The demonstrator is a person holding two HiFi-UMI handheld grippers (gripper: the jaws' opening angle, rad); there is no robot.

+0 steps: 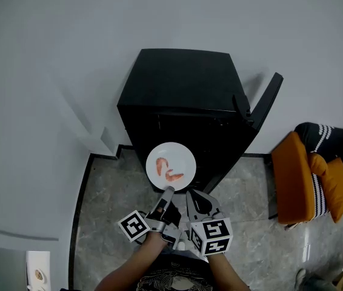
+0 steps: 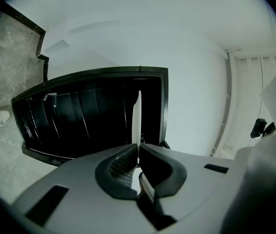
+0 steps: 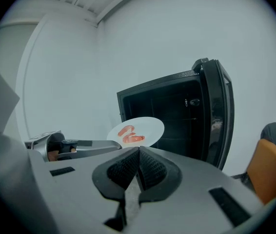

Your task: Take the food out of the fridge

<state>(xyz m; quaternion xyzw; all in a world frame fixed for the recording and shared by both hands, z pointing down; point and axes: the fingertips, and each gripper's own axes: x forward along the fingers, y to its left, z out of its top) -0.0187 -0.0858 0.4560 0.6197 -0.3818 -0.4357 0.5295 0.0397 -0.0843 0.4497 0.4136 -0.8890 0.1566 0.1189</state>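
Observation:
A small black fridge [image 1: 183, 111] stands against the wall with its door [image 1: 263, 102] swung open to the right. In front of its dark inside, a white plate [image 1: 170, 166] carries red-orange pieces of food [image 1: 169, 172]. My left gripper [image 1: 166, 193] is shut on the plate's near rim, and the plate [image 2: 136, 118] shows edge-on between its jaws. My right gripper [image 1: 189, 202] hangs beside it, shut with nothing in it. From the right gripper view the plate [image 3: 136, 130] and its food [image 3: 129, 135] float before the open fridge [image 3: 177, 116].
An orange chair [image 1: 308, 177] with a striped cushion stands at the right. The floor [image 1: 108, 199] is grey stone tile with a dark skirting line along the white wall at the left. The fridge door [image 3: 218, 113] juts out toward the chair.

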